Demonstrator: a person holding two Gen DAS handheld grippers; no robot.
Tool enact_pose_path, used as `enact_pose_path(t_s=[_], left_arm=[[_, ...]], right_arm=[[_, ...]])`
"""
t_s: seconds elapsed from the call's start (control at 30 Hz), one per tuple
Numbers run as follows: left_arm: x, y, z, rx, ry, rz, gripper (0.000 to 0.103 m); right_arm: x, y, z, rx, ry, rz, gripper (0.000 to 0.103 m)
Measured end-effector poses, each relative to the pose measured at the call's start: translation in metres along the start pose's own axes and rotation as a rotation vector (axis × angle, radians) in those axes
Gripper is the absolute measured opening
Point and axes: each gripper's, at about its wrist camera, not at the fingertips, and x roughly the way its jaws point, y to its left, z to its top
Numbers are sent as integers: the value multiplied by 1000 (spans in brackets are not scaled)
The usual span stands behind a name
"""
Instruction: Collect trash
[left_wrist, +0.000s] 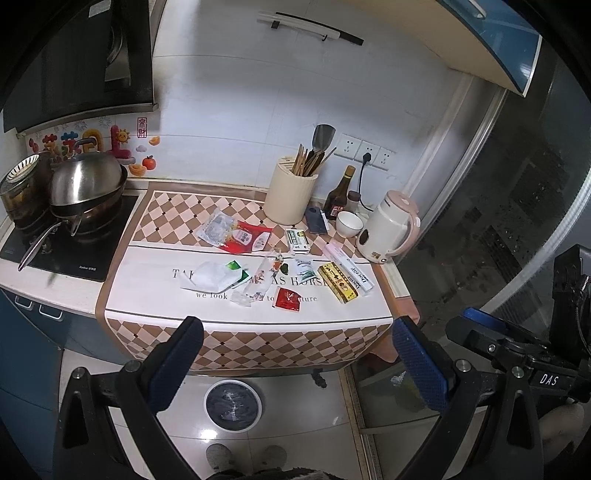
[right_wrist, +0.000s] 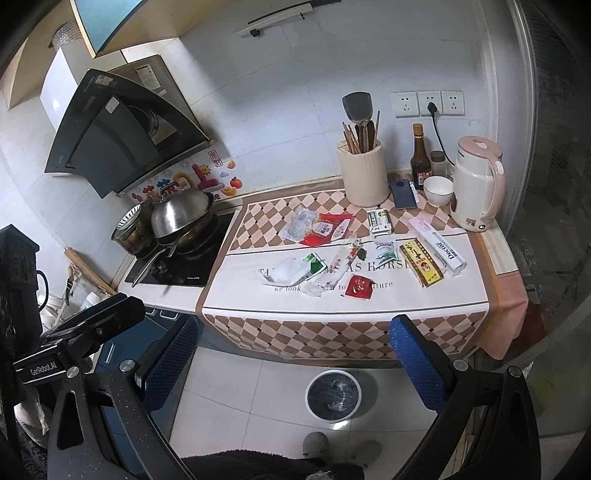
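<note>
My left claw and right claw are both spread, holding nothing. Below them on the floor stands the round white-rimmed bin with black liner. Beyond the bin, wrappers lie on the cloth-covered counter: red square sachet, crumpled white tissue pack.

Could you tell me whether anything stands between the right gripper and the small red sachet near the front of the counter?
Nothing visible does. The right gripper hangs open before the counter edge, and the red sachet lies on bare cloth with no item in front.
</note>
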Motion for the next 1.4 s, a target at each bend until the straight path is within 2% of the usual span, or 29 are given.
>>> enact_pose_path(t_s=[0.77,0.83,0.9,0.93,1.0,1.17,1.3,1.4], left_arm=[[-4,3,-1,-1,-7,0,103],[-4,3,1,11,-24,62,103],[1,4,5,46,-52,191,103],[8,5,9,68,-68,265,103],[26,11,18,97,-77,358,103],[97,44,36,119,-9,463,103],[183,65,38,149,145,507,103],[244,81,29,179,263,525,103]], right_arm=[[0,3,-2,0,3,2,103],[1,2,-2,1,1,2,103],[-1,1,-2,22,-13,-20,103],[-1,1,-2,35,-22,-45,103],[5,1,-1,71,-37,-119,103],[36,-30,5,180,-42,-273,103],[81,-69,16,221,-3,-389,103],[131,-112,25,266,85,-407,103]])
